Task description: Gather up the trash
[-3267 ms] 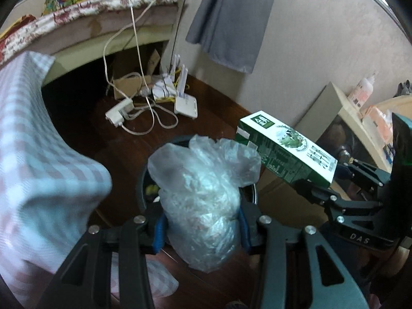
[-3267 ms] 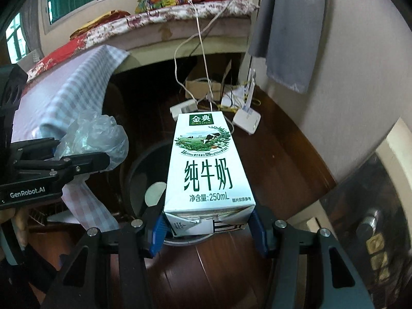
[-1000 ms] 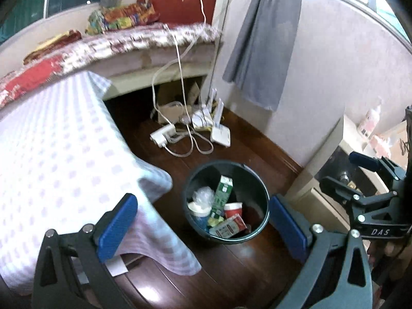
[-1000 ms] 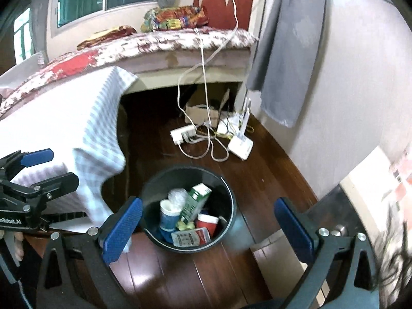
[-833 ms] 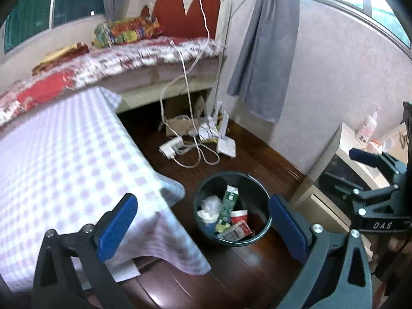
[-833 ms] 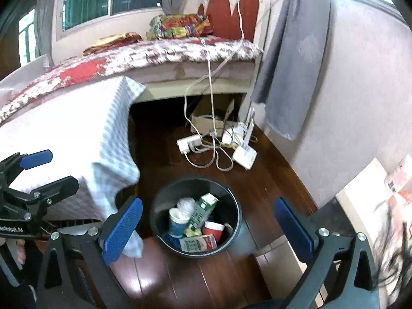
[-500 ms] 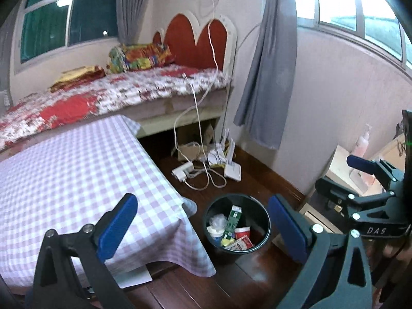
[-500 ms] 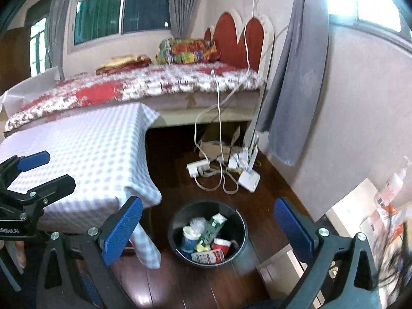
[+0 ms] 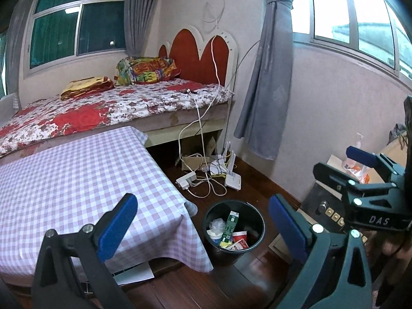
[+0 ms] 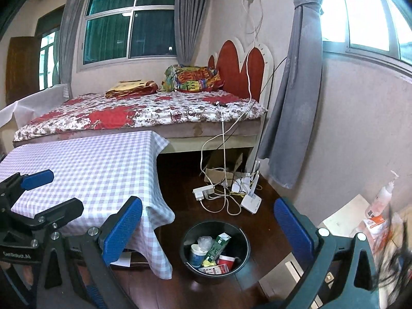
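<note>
A black trash bin point(image 9: 260, 234) point(image 10: 186, 242) stands on the dark wood floor beside the table's corner. Inside it lie a green milk carton point(image 9: 231, 223) point(image 10: 219, 244), a crumpled clear plastic bag point(image 9: 215, 224) point(image 10: 204, 240), a paper cup point(image 10: 197, 253) and a red cup point(image 9: 239, 235). My left gripper point(image 9: 202, 213) is open high above the bin, with nothing between its blue pads. My right gripper point(image 10: 208, 219) is also open and empty, equally far up. Each gripper appears at the edge of the other's view: the right gripper point(image 9: 345, 164), the left gripper point(image 10: 51, 193).
A table with a purple checked cloth point(image 9: 77, 175) point(image 10: 90, 164) fills the left. Behind it is a bed point(image 9: 116, 105). A power strip point(image 9: 186, 180), cables and a white router point(image 9: 233, 180) lie on the floor past the bin. A low cabinet point(image 9: 324, 206) stands at the right wall.
The plastic bag and milk carton left the grippers and now lie in the bin. Both grippers, open, have risen and drawn back, so the bin looks smaller and the room wider.
</note>
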